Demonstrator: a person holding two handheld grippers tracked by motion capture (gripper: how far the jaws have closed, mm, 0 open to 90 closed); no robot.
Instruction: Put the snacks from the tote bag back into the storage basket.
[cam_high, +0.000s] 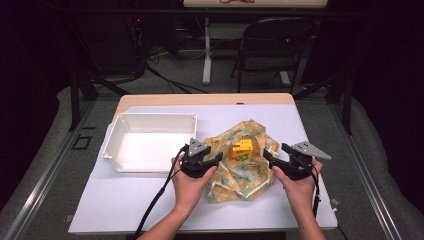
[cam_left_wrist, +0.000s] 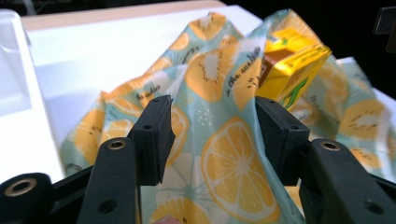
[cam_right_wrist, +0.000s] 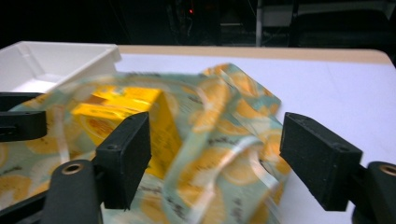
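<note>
Both our left gripper (cam_high: 207, 161) and right gripper (cam_high: 278, 159) are hovering spread open over the crumpled lemon-print cloth (cam_high: 243, 167) cradling a yellow carton (cam_high: 241, 149).

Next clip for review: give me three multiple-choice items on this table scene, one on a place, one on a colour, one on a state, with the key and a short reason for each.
1. Where does the white bin stand relative to the citrus-print cloth in the high view?
A. to its left
B. to its right
C. on top of it

2. What colour is the small carton on the cloth?
A. red
B. yellow
C. blue

3. How do the jaws of the right claw stand?
A. clamped on the carton
C. clamped on the bin's rim
B. apart, gripping nothing

Key: 1 A, the bin sits left of the cloth on the white mat. 2 B, the carton is yellow with green marks. 3 B, the right gripper view shows a wide gap between the jaws, the cloth lying loose beyond.
</note>
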